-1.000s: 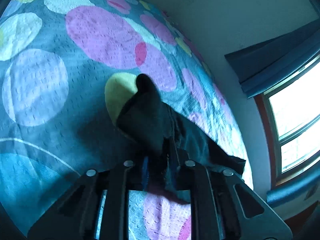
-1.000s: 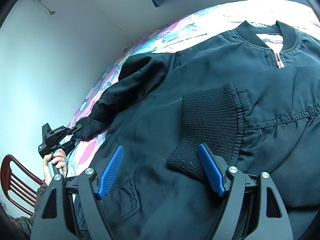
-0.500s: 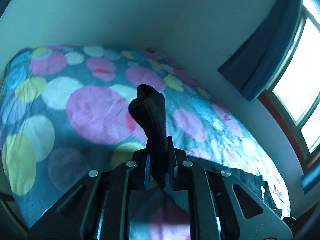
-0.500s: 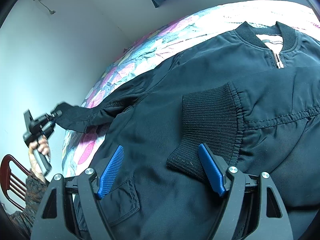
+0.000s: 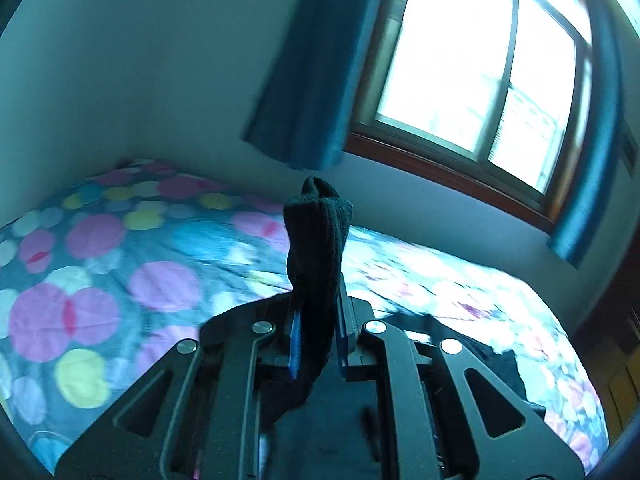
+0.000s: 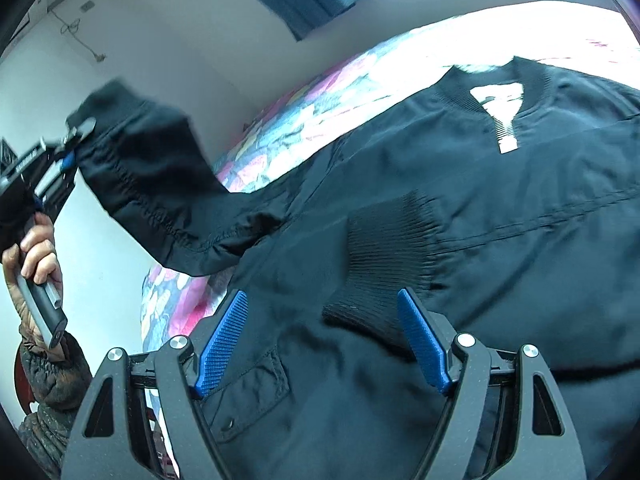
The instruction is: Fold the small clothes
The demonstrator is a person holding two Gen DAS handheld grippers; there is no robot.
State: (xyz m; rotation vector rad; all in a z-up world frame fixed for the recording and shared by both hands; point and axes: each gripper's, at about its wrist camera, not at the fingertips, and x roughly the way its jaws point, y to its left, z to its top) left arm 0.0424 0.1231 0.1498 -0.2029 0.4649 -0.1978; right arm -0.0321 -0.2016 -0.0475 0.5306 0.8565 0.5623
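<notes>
A black bomber jacket (image 6: 500, 208) lies front-up on the bed, with one sleeve folded across its chest and that ribbed cuff (image 6: 384, 252) near the middle. My left gripper (image 5: 316, 320) is shut on the other sleeve's ribbed cuff (image 5: 318, 232) and holds it up in the air; in the right wrist view that gripper (image 6: 72, 144) shows at far left with the raised sleeve (image 6: 160, 192) stretched from it. My right gripper (image 6: 320, 320) is open and empty, low over the jacket, its blue pads (image 6: 222, 340) either side of the folded cuff.
The bed has a blue cover with pink, yellow and white circles (image 5: 100, 280). A window (image 5: 472, 60) with blue curtains (image 5: 308, 60) is behind the bed. A white wall (image 6: 180, 40) runs along its far side. A red chair back (image 6: 22, 376) stands at lower left.
My left gripper has lifted the sleeve cuff off the bed, high and up over the jacket, and its view swung from the cover toward the window. My right gripper stayed open in place.
</notes>
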